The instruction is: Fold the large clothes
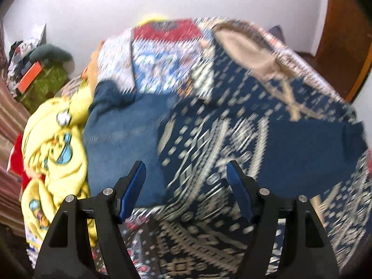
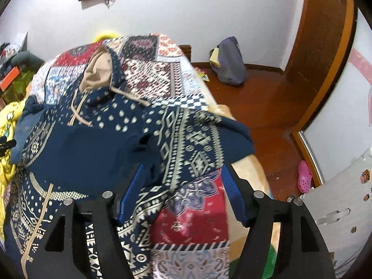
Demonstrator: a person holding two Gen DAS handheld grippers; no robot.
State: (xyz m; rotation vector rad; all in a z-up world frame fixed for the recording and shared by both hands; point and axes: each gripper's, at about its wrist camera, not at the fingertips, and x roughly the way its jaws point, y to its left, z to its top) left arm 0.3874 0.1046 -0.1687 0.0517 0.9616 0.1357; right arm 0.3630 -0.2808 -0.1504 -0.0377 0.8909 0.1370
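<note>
Around the work area, clutter presses in from several sides. To the left of the bed, a crumpled yellow cartoon-print garment (image 1: 53, 153) lies heaped against a plain blue cloth (image 1: 121, 144), with a bit of red fabric (image 1: 16, 158) showing beyond it. Further left, against the white wall, sits a pile of odds and ends with an orange box (image 1: 29, 79) on top of something green. To the right of the bed, on the wooden floor, a grey bag (image 2: 229, 62) leans near the wall, a pink clog (image 2: 304, 176) lies by a wooden door frame, and a white panel with stickers (image 2: 337, 200) stands nearby.

On the bed itself, a patchwork bedspread (image 2: 153, 69) in red, white and blue covers the mattress. The task's garment, a navy hoodie with cream geometric patterns (image 2: 111, 125), is spread across it, its tan-lined hood (image 2: 97, 69) pointing toward the far wall and tan drawstrings trailing down the chest. Part of it is folded over on itself.

The left gripper (image 1: 186, 183) hovers over the hoodie with its blue-padded fingers spread wide, gripping nothing. The right gripper (image 2: 181, 186) is likewise spread apart above the hoodie's edge and the bedspread, holding nothing.
</note>
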